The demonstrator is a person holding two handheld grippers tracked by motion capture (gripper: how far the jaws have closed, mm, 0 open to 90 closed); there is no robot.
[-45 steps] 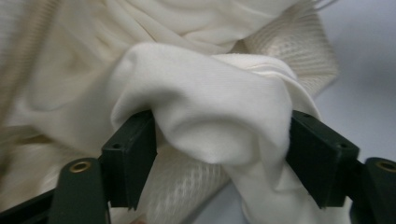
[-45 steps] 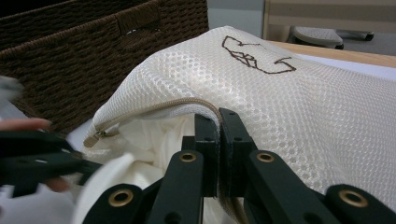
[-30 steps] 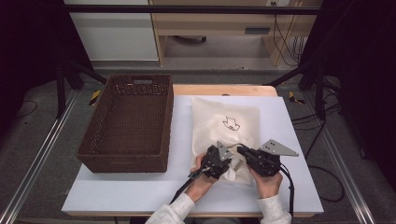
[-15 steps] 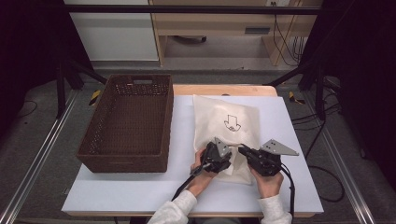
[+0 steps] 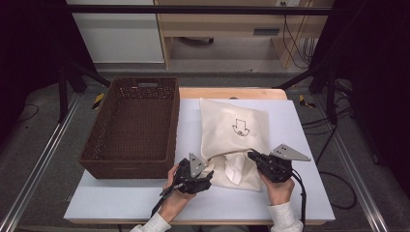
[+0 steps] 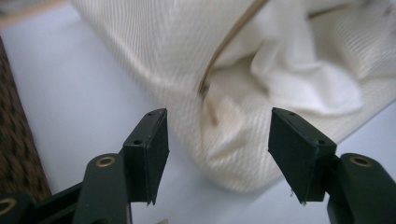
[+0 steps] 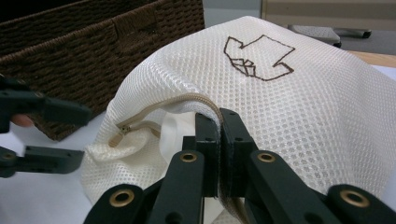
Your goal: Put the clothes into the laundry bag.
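Observation:
A cream mesh bag [image 5: 237, 128] with a brown arrow logo [image 7: 257, 56] lies on the white table [image 5: 300, 145]. Its zipped edge is lifted at the near side, and white cloth [image 5: 235, 169] shows inside the mouth. My right gripper [image 5: 251, 155] is shut on the bag's zipper edge [image 7: 205, 100] and holds it up. The zipper pull [image 7: 122, 128] hangs at the left end of the opening. My left gripper [image 5: 209, 175] stands open just off the bag's near left corner [image 6: 233, 154], with nothing between its fingers.
A brown wicker basket [image 5: 126, 166] stands left of the bag, close beside my left hand. A wooden board edge [image 5: 232, 93] runs behind the table. Bare table lies along the near edge and to the right of the bag.
My left gripper has drawn back to the near left, off the bag. The bag's mouth now gapes wider and shows white cloth. My right gripper has hardly moved.

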